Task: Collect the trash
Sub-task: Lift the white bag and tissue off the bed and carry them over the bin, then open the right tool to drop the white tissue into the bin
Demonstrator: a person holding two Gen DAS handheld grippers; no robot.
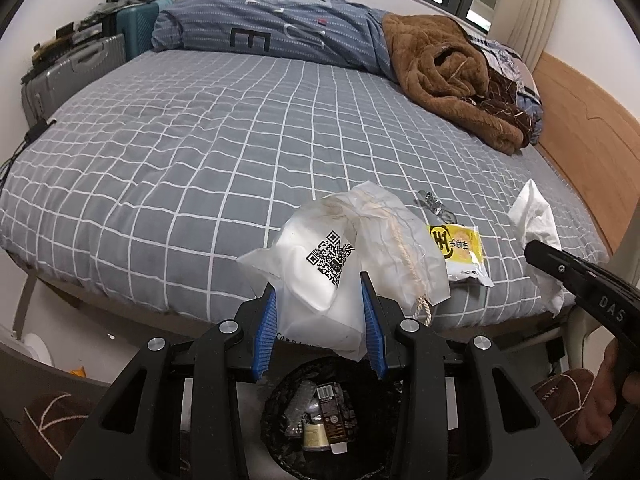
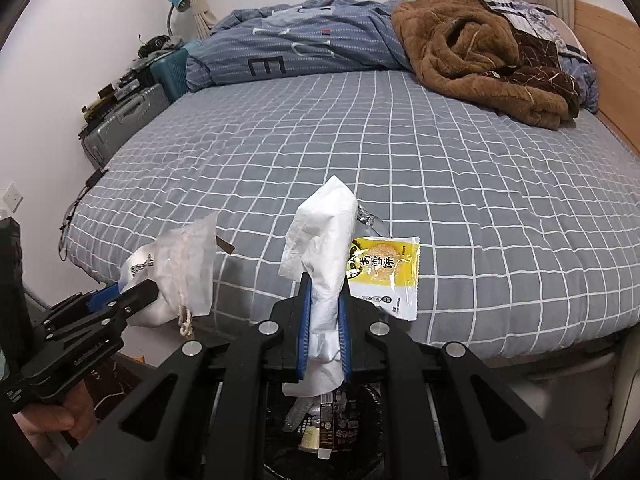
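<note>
I am holding a translucent white plastic bag with a black QR code and a twisted cream cord (image 1: 344,264) between the 2 blue pads of my left gripper (image 1: 320,312), which is clamping it closed. My right gripper (image 2: 324,320) is pinching a crumpled white paper tissue (image 2: 324,260) between its blue pads. Its black arm is showing white "DAS" letters in the left view. Both loads are hanging above the black-lined round trash bin (image 1: 280,412) on the floor, where a barcode-labelled brown carton and other wrappers are lying. A yellow and white snack wrapper printed with Chinese characters (image 2: 386,276) is lying on the grey bedsheet with a white grid pattern (image 2: 360,152), near the bed's front edge, beside a small crumpled silver foil scrap (image 1: 434,206). The blue striped duvet (image 1: 280,24) at the back is showing a large "E".
</note>
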